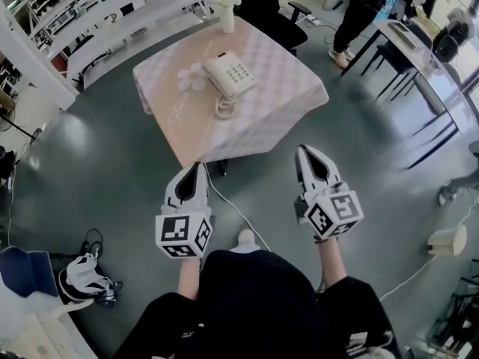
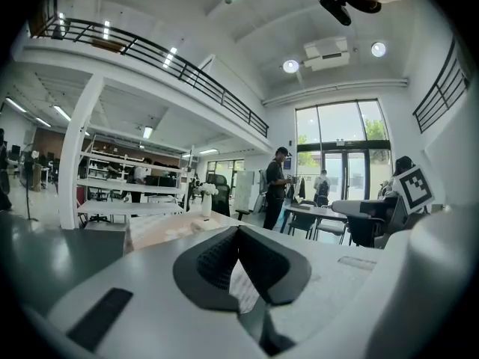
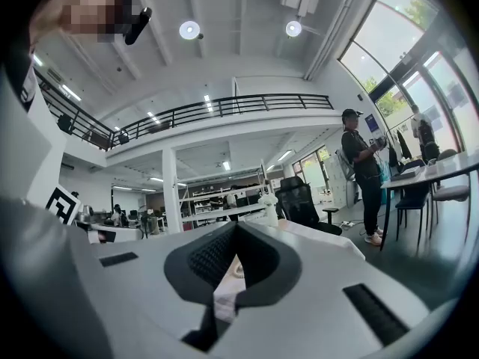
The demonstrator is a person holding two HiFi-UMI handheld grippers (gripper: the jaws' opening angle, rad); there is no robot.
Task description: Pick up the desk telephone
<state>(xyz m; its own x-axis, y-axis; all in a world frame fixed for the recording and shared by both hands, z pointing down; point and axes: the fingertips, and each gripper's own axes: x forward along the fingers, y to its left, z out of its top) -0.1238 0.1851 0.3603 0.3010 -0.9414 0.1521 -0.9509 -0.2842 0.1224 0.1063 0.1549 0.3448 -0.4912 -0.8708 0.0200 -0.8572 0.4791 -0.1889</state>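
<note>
left gripper [image 1: 197,169] and right gripper [image 1: 307,152] out in front, desk telephone [image 1: 230,74] ahead on the bench [image 1: 277,118]
the white desk telephone sits on the bench's pink checked cloth, with its curly cord [image 1: 224,108] beside it and a white vase [image 1: 226,17] at the far edge. both grippers are well apart from it, over the floor [image 1: 90,148], each with its fingers clenched on nothing.

The left hand-held gripper [image 1: 197,169] and right hand-held gripper [image 1: 303,154] are white shells with dark ribbed pads [image 2: 217,264], each carrying a cube [image 1: 183,234] of black-and-white square markers. The person wears a black top [image 1: 254,298] and a white shoe [image 1: 245,238].
</note>
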